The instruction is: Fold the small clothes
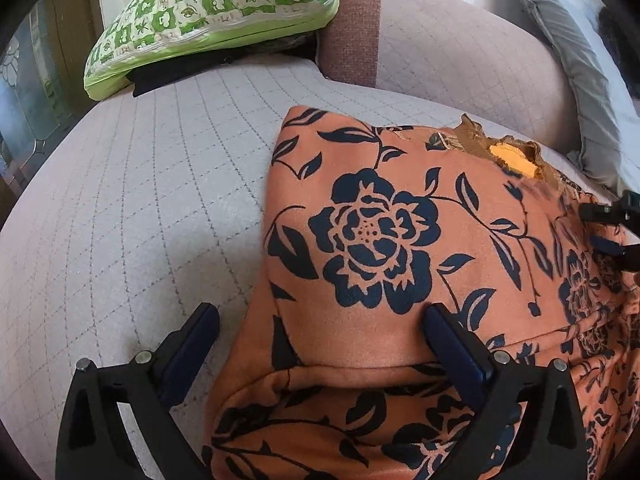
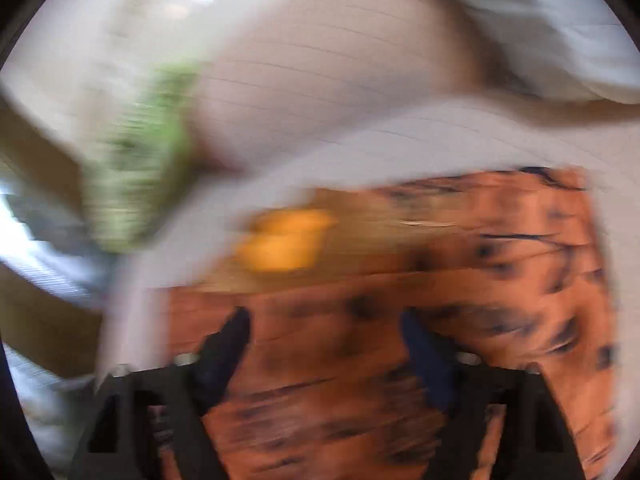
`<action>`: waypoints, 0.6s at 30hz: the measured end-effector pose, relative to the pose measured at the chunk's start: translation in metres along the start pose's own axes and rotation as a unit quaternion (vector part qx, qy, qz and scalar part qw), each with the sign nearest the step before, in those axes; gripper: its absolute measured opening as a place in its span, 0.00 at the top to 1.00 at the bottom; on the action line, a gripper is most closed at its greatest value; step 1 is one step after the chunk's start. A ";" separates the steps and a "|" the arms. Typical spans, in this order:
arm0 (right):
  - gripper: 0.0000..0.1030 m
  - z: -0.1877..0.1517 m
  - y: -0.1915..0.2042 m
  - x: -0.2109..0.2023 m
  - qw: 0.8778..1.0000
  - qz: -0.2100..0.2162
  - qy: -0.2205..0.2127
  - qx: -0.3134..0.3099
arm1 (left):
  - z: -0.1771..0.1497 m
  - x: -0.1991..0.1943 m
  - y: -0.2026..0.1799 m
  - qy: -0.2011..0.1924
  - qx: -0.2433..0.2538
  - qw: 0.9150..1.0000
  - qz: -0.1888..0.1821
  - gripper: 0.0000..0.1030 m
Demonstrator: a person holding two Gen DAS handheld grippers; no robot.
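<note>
Quilted pale sofa [image 1: 140,200], green cushion [image 1: 208,12]

My left gripper [image 1: 320,320] sits low in the frame, angled downward, jaws spread wide. My right gripper [image 2: 324,332], blurred, is also parted, nothing pinched between its fingers.

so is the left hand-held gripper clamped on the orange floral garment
No, the left hand-held gripper stands wide open over the orange floral garment, one finger over the sofa cover, no fabric pinched.
</note>
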State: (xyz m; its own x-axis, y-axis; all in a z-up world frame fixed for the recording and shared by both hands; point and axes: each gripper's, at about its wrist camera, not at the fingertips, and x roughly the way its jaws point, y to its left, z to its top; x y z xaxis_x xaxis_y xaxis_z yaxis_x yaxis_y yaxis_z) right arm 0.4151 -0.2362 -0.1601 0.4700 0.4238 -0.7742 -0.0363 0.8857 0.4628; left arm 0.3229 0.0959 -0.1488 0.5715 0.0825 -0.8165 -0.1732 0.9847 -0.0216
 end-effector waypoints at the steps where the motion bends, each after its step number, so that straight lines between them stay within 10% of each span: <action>1: 0.22 0.001 -0.009 0.003 1.000 0.013 -0.004 0.022 | 0.000 -0.001 0.001 -0.001 -0.003 1.000 -0.003 0.00; 9: 0.23 -0.038 0.019 -0.110 0.996 0.026 -0.070 -0.043 | 0.001 -0.028 0.005 -0.027 -0.004 1.000 -0.015 0.01; 18: 0.23 -0.196 -0.004 -0.224 0.994 -0.003 -0.070 -0.087 | -0.066 -0.170 0.047 -0.121 -0.025 0.990 -0.071 0.01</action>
State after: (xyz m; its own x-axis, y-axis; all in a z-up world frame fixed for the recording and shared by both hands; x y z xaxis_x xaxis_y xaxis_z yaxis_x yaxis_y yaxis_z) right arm 0.1372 -0.2979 -0.0730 0.5879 0.3986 -0.7039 -0.1798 0.9128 0.3667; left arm 0.1653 0.1181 -0.0490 0.7674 -0.0150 -0.6410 -0.1141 0.9806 -0.1595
